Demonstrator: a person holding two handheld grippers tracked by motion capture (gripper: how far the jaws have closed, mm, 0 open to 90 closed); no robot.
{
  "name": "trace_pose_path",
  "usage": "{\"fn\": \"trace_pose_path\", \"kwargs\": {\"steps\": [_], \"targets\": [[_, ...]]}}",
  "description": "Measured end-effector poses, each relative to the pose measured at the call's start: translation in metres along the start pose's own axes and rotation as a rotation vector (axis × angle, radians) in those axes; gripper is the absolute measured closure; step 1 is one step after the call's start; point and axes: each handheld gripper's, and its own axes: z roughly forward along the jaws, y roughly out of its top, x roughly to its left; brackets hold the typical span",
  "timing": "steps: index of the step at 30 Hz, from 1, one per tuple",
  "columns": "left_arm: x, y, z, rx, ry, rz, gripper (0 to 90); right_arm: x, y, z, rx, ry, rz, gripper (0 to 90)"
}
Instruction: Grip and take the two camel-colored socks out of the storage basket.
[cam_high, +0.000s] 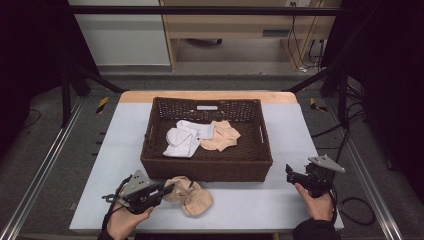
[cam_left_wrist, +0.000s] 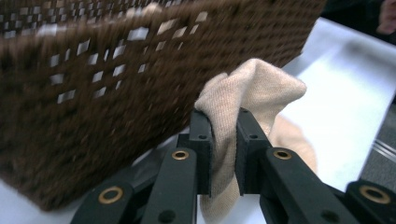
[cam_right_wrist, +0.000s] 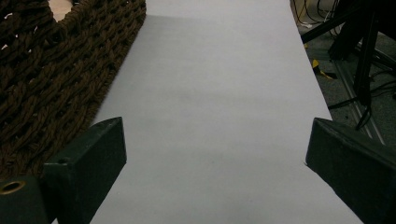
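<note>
The left gripper was clamped on a fold of the beige sock, judged soft, light and limp; the right gripper stood open.

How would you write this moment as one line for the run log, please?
left gripper: shut on beige sock | right gripper: open, above table | basket: white sock inside

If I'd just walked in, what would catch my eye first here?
Probably the dark brown woven basket in the middle of the pale grey table, with white socks and a beige sock inside. In front of it, the left gripper pinches a crumpled beige sock, while the right gripper waits open.
</note>
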Motion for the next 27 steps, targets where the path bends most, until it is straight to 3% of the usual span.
{"fn": "trace_pose_path", "kwargs": {"steps": [4,6,10,11,13,18,20,27], "targets": [[0.003,-0.008,0.008,0.039,0.002,-0.028,77.2,0.001,0.0,0.0,0.002,0.002,-0.007,5.3],[0.003,-0.011,0.012,0.06,0.01,-0.018,75.2,0.001,0.0,0.001,0.004,0.002,-0.004,5.2],[0.004,-0.015,0.017,0.071,0.032,-0.019,60.1,0.001,-0.001,0.001,0.006,0.001,-0.011,5.1],[0.004,-0.016,0.017,0.075,0.045,-0.012,60.1,0.001,-0.001,0.001,0.005,0.001,-0.013,5.1],[0.006,-0.018,0.012,0.051,0.059,-0.013,47.9,0.001,-0.001,0.0,0.001,0.0,-0.009,5.0],[0.014,-0.02,-0.002,0.004,0.105,-0.047,34.8,0.0,-0.001,0.0,0.003,-0.001,-0.003,5.0],[0.016,-0.021,-0.005,-0.007,0.109,-0.054,32.2,0.0,-0.001,0.0,0.004,0.001,-0.002,5.0],[0.03,-0.023,-0.018,-0.062,0.208,-0.092,30.9,-0.001,-0.001,-0.001,0.001,-0.003,0.001,5.0]]}}
